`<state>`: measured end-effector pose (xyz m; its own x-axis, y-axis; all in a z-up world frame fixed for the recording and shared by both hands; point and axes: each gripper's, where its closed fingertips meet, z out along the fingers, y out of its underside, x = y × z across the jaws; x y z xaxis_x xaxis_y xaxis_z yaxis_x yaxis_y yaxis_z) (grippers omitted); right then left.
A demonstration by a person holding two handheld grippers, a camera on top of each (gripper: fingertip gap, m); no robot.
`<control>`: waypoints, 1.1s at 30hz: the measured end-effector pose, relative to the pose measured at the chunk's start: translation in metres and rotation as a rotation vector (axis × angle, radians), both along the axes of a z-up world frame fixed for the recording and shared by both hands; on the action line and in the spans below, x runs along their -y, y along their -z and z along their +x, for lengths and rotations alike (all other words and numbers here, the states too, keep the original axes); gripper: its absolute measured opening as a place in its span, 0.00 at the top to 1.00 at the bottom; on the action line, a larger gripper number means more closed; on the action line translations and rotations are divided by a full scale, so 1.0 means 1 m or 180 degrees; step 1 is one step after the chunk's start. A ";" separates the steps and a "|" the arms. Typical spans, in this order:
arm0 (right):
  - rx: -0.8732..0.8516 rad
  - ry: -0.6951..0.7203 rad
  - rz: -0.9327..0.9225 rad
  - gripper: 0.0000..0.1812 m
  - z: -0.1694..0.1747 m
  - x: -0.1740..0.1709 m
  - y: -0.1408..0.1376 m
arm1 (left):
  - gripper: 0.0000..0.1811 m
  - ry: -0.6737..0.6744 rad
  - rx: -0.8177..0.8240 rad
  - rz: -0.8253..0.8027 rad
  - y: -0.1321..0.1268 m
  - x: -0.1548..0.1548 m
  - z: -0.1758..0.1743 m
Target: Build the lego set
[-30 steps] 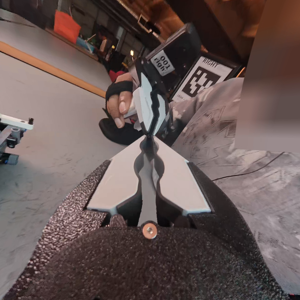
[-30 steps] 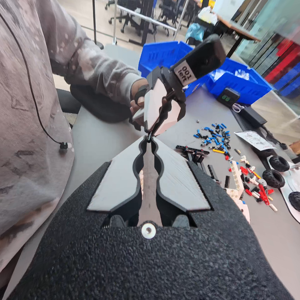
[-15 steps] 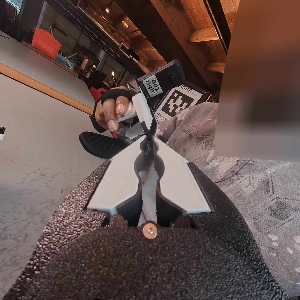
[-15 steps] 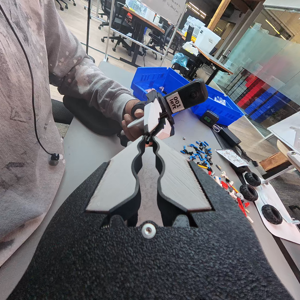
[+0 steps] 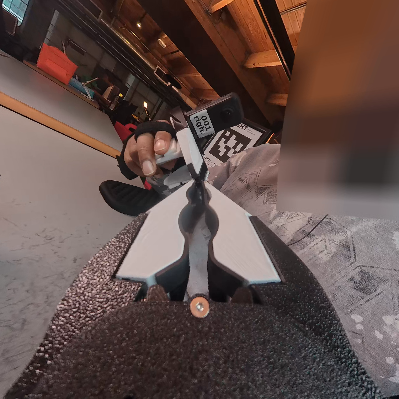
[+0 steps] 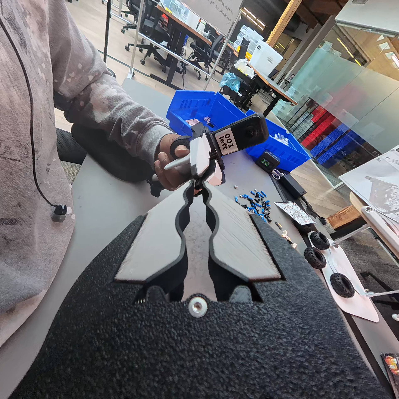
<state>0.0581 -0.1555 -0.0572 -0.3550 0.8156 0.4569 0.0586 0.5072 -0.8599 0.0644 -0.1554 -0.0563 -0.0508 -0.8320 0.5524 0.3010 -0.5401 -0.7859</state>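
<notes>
A: Above the table (image 6: 121, 207), tip to tip: left gripper (image 5: 197, 185) and right gripper (image 6: 197, 186), both pinching a small black piece (image 6: 197, 184).

B: Step?

A: Mating, likely. Next: aligned push. Loose pieces (image 6: 255, 204) lie beyond.

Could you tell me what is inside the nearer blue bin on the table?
The nearer blue bin shows a few small pale pieces near its front edge; the left gripper and the bin's wall hide the rest.
</notes>
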 end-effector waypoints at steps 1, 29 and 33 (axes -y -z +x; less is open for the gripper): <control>-0.0003 -0.0012 -0.0002 0.97 0.000 0.001 -0.001 | 0.98 -0.0004 -0.0016 0.0012 0.000 0.000 0.001; 0.2956 -0.0144 0.0407 0.97 0.008 -0.031 0.134 | 0.95 -0.0848 -0.3640 0.0831 0.163 -0.031 -0.002; 0.3083 -0.0104 0.0470 0.97 0.008 -0.031 0.141 | 0.96 -0.0823 -0.3627 0.0856 0.163 -0.031 0.000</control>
<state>0.0662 -0.1242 -0.1977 -0.6516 0.7568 0.0523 0.6895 0.6196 -0.3750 0.0645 -0.1245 -0.2192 0.5402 -0.8413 -0.0219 -0.5659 -0.3438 -0.7494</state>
